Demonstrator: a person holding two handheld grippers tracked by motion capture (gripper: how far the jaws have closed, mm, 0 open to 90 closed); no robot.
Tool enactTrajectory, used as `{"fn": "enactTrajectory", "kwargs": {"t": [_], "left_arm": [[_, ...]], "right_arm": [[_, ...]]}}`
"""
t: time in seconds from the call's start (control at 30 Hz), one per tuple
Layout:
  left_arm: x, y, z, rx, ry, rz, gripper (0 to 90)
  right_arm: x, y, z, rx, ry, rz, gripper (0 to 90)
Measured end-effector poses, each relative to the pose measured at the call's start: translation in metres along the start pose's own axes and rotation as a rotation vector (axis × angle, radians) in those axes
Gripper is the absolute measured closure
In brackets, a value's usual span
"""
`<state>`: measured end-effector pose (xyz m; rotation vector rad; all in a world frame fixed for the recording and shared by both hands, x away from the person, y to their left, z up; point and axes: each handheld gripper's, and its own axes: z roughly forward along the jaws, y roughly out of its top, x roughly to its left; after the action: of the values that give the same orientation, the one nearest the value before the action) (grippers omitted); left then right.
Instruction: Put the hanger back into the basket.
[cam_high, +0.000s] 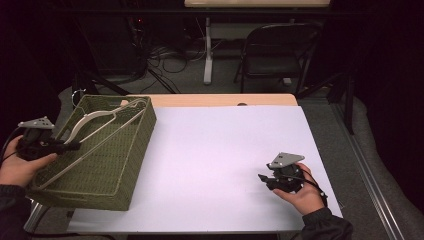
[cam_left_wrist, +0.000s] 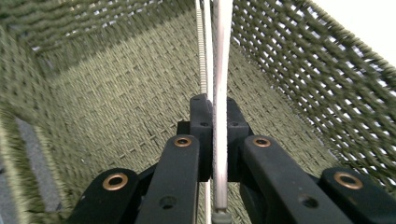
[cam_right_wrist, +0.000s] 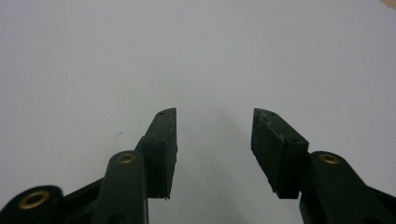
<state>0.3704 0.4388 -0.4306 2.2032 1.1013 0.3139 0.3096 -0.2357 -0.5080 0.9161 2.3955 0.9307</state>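
1. My left gripper is clamped tight on the thin bar of a pale clothes hanger, which leans inside the green woven basket at the table's left edge.
2. Risk, as I judge it: the narrow bar could twist or slide between the pads.
3. The hanger's hook end rests near the far rim and may snag the weave, tugging the basket, which already overhangs the table edge.
4. My right gripper idles half open and empty over the white tabletop, too far away to steady anything.
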Motion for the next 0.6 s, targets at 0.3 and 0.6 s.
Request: {"fn": "enactTrajectory", "kwargs": {"t": [0.3, 0.6], "left_arm": [[0.003, -0.011, 0.02, 0.052, 0.011, -0.011, 87.1], [0.006, -0.022, 0.032, 0.064, 0.007, -0.034, 87.0]], "right_arm": [[-0.001, -0.002, 0.0, 0.008, 0.003, 0.003, 50.5], [0.001, -0.005, 0.003, 0.008, 0.005, 0.011, 50.4]]}}
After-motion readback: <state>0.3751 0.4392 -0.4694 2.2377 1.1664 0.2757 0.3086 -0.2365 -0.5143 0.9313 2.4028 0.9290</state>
